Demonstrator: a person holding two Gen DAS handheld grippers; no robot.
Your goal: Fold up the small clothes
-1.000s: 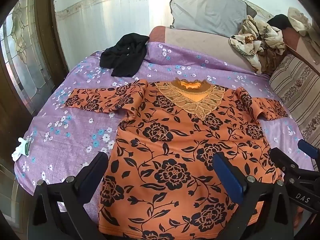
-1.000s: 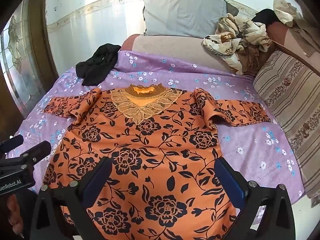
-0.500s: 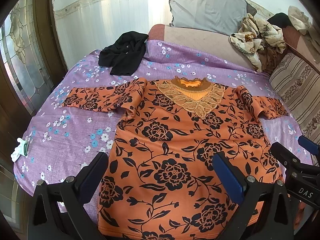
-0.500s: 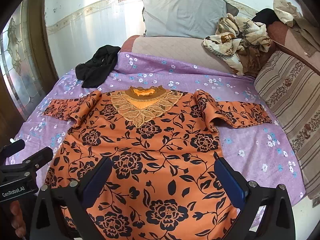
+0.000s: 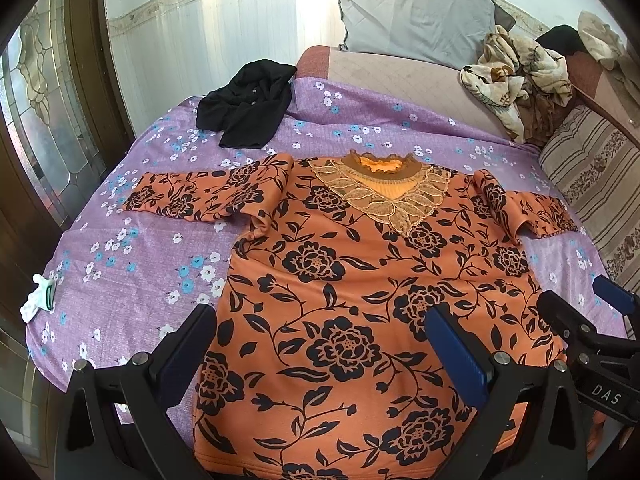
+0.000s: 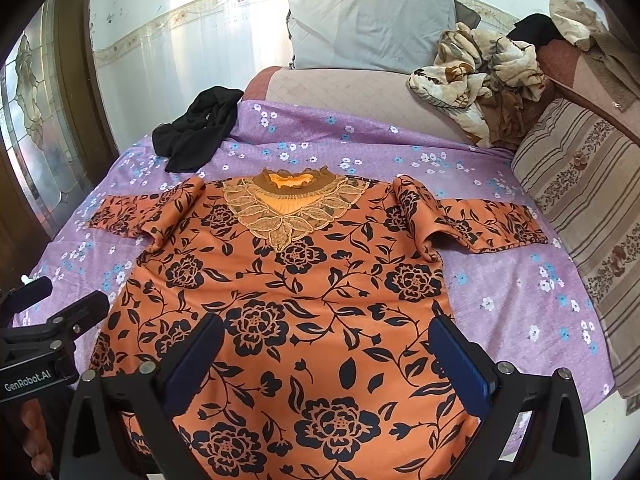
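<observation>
An orange top with black flowers (image 5: 344,280) lies flat, face up, on the purple flowered bedsheet (image 5: 132,248), both sleeves spread sideways, lace collar at the far end. It also shows in the right wrist view (image 6: 296,288). My left gripper (image 5: 320,344) is open and empty above the hem on the top's left side. My right gripper (image 6: 328,352) is open and empty above the hem on the right side. Each gripper shows at the edge of the other's view.
A black garment (image 5: 248,108) lies crumpled at the far left of the bed. A grey pillow (image 5: 412,12) and a heap of patterned cloth (image 5: 516,76) sit at the head. A striped cushion (image 6: 588,216) lines the right side. A small white item (image 5: 38,298) lies at the left edge.
Both grippers have drawn back and risen slightly, so the top sits a little lower in both views. The top has not moved.
</observation>
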